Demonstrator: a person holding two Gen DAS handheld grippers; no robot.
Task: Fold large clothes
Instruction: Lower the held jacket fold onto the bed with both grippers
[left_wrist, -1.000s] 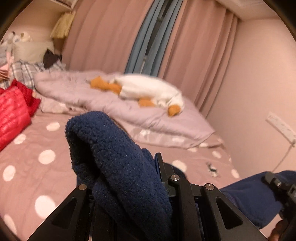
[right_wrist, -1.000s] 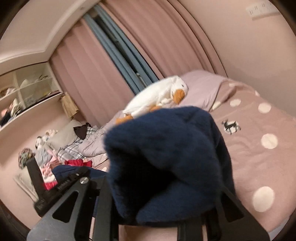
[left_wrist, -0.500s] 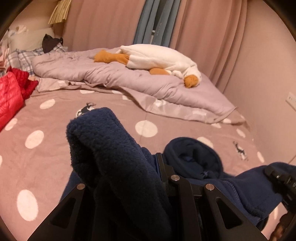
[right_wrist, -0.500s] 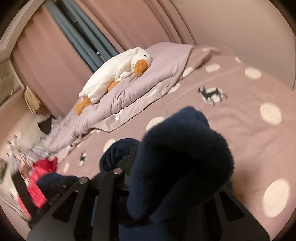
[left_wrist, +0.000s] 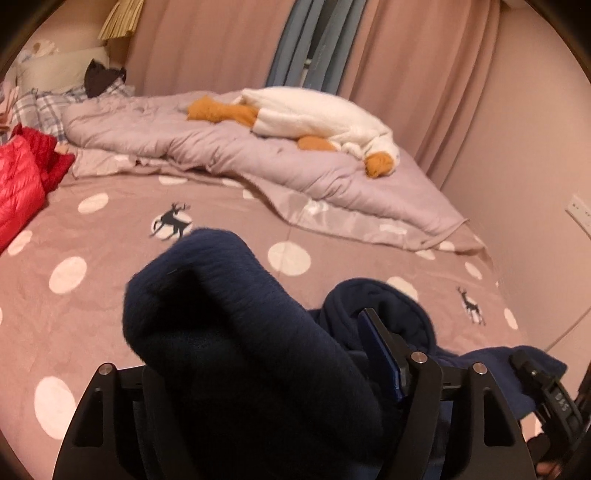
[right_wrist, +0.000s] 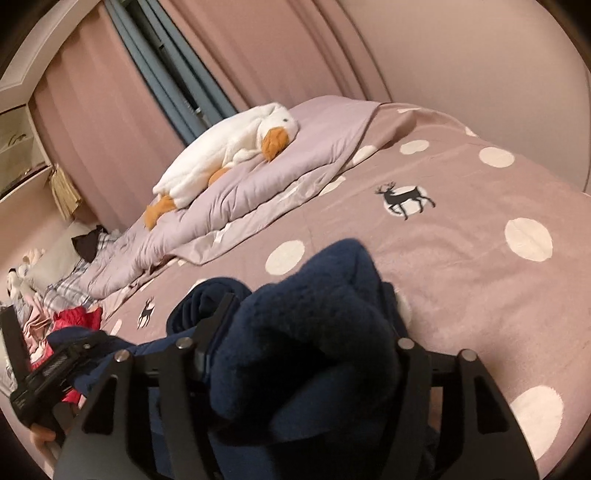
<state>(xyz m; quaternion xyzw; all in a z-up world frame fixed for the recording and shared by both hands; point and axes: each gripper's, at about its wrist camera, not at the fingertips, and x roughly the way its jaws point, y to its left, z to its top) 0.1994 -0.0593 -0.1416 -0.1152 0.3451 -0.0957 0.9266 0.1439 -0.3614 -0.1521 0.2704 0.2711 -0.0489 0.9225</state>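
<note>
Left wrist: fleece (left_wrist: 236, 317) between tongs (left_wrist: 266, 354)

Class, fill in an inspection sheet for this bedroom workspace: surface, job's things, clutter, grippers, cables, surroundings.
Surface: bed, pink polka-dot sheet with deer.
Job's things: navy fleece bunched between both grippers, partly on the sheet.
Clutter: quilt, plush goose, red jacket, plaid cloth.
Grippers: left gripper and right gripper have just been opening, fleece between the jaws.
Cables: a thin one by the wall.
Surroundings: curtains, wall socket, shelves.
</note>
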